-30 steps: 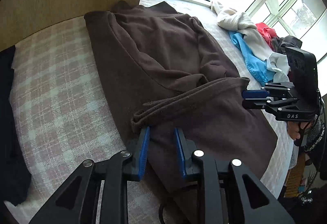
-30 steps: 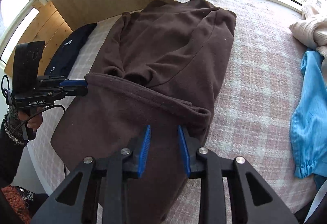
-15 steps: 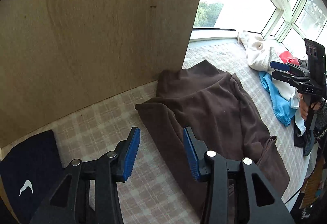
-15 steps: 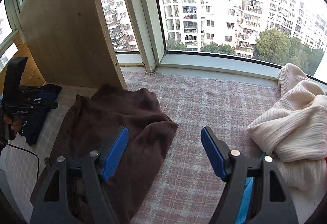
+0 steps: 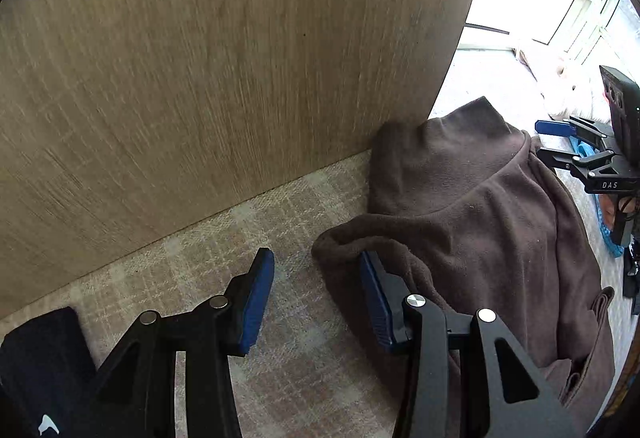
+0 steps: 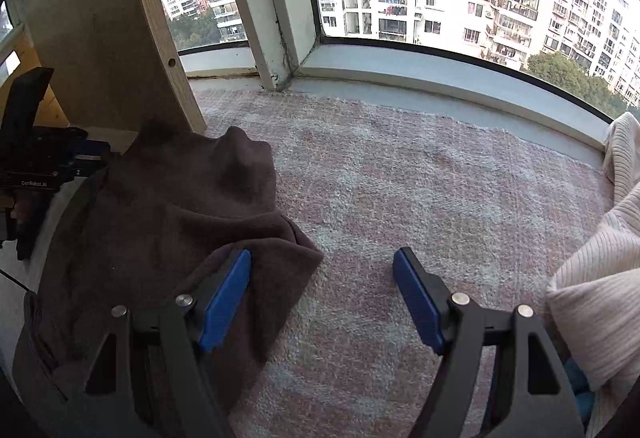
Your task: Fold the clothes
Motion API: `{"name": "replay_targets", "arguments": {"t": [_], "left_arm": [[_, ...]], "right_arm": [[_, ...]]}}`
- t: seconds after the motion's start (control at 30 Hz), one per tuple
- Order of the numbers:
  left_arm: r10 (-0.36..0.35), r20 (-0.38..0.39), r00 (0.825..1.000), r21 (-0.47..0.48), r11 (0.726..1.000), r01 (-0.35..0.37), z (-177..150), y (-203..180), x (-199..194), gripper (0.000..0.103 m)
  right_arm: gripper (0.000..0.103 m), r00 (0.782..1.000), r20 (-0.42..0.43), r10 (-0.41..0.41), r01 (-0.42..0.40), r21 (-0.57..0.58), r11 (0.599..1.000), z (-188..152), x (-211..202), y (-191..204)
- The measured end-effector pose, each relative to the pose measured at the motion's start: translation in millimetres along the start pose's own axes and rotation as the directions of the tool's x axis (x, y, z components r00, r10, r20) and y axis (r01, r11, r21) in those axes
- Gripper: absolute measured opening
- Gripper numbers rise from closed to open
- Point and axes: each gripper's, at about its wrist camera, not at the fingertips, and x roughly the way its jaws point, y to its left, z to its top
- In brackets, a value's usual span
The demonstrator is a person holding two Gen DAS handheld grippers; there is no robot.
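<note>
Pink-and-grey checked woven cloth point(image 6: 420, 190) covers the work surface and runs ahead of both tools to the window sill. Tall wood-grain panel point(image 5: 224, 50) stands upright ahead of the left tool, its foot meeting the cloth.

Dark brown fleece sweater point(image 5: 472, 206) lies folded on the cloth, top edge against the panel. In the left wrist view it sits ahead and to the right of the tool; in the right wrist view the same garment point(image 6: 160, 222) sits ahead and to the left.

Cream ribbed knit garment point(image 6: 600, 278) is heaped to the right of the right tool. Navy garment with a small white mark point(image 5: 44, 370) lies low and left of the left tool.

Left gripper point(image 5: 316, 294): blue-padded jaws spread wide, nothing held. Its right pad sits at the sweater's near-left folded corner, fleece draped against it; its left pad is over bare cloth.

Right gripper point(image 6: 322, 294): jaws spread wide, nothing held. Its left pad sits over the sweater's near-right corner; its right pad is over bare cloth.

Writing: "DAS" reads on the right tool's body in the left wrist view; "GenRobot.AI" reads on the left tool's body in the right wrist view.
</note>
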Motion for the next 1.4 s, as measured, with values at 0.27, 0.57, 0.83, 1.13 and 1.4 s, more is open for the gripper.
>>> {"name": "replay_targets", "arguments": {"t": [0.27,0.57,0.83,1.13,1.4], "left_arm": [[0.045,0.007,0.999,0.076,0.996,-0.045,-3.5,-15.2,-2.2,0.038],[-0.034,-0.001,0.999,0.096,0.995,0.034,-6.6,-19.6,-3.4,0.012],[-0.110,0.059,0.992,0.076,0.992,0.105,-8.5,-10.2,-43.8,0.009],[-0.157,0.218,0.963,0.131,0.983,0.131,-44.1,-32.2,-159.5,0.009],[-0.225,0.287,0.931,0.147,0.971,0.189,-125.5,-67.8,-213.1,0.009]], "right_arm": [[0.050,0.994,-0.057,0.096,-0.098,-0.039,0.994,8.7,0.7,0.3],[0.015,0.960,-0.105,0.261,-0.251,0.103,0.962,9.1,4.2,-8.6],[0.012,0.953,-0.003,0.303,-0.299,0.146,0.943,20.1,-41.4,-1.3],[0.012,0.944,0.137,0.302,-0.307,0.017,0.952,7.5,-166.5,58.9],[0.011,0.942,0.174,0.287,-0.295,0.017,0.955,-77.8,-231.1,94.3]]}}
